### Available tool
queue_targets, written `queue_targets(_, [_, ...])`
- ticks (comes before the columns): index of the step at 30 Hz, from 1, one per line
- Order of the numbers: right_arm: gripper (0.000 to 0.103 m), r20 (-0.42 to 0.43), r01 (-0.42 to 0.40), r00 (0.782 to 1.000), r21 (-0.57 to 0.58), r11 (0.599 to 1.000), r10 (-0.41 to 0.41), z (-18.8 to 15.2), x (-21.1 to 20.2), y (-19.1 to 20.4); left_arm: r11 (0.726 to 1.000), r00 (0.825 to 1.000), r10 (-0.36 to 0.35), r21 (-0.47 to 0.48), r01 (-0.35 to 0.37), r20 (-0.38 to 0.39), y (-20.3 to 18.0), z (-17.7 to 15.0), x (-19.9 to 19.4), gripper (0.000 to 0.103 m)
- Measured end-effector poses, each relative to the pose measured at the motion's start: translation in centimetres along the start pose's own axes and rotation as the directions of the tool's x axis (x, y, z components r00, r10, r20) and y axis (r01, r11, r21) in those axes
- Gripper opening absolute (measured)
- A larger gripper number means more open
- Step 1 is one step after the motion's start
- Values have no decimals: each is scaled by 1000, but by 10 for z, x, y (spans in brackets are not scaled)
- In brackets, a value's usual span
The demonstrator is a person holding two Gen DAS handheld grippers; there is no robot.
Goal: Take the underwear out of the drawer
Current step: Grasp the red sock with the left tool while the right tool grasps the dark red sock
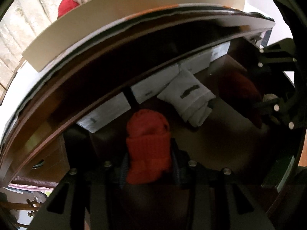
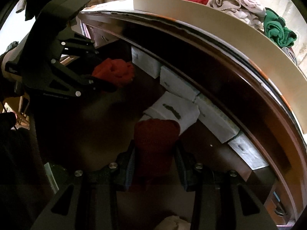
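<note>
Dark wood lines the open drawer (image 1: 226,103), its floor mostly bare. Nearest the left camera, the left tool (image 1: 149,161) pinches a bright red roll (image 1: 147,145) of underwear between its pads, held above the drawer floor. Likewise the right tool (image 2: 155,164) pinches a darker red roll (image 2: 153,143). Beyond them a white roll (image 1: 189,97) lies tilted on the drawer floor, touching a row of white folded pieces (image 2: 176,84) that stands along the far wall. Farther still, on the dresser top (image 2: 220,25), sits a heap of red, beige and green clothes (image 2: 239,5).
</note>
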State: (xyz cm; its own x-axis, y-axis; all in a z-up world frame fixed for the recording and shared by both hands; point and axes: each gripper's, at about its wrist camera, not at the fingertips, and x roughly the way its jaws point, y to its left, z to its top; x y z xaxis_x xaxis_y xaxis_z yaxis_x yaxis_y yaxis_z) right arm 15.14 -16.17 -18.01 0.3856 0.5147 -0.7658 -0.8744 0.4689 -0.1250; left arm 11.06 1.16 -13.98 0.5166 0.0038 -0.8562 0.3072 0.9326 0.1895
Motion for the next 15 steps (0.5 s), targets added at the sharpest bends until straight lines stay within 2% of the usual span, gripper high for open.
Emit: queue_targets(15, [41, 99, 23, 995, 29, 999, -25, -3, -15, 8, 995, 997, 16, -95, -8, 78, -5, 1, -15, 36])
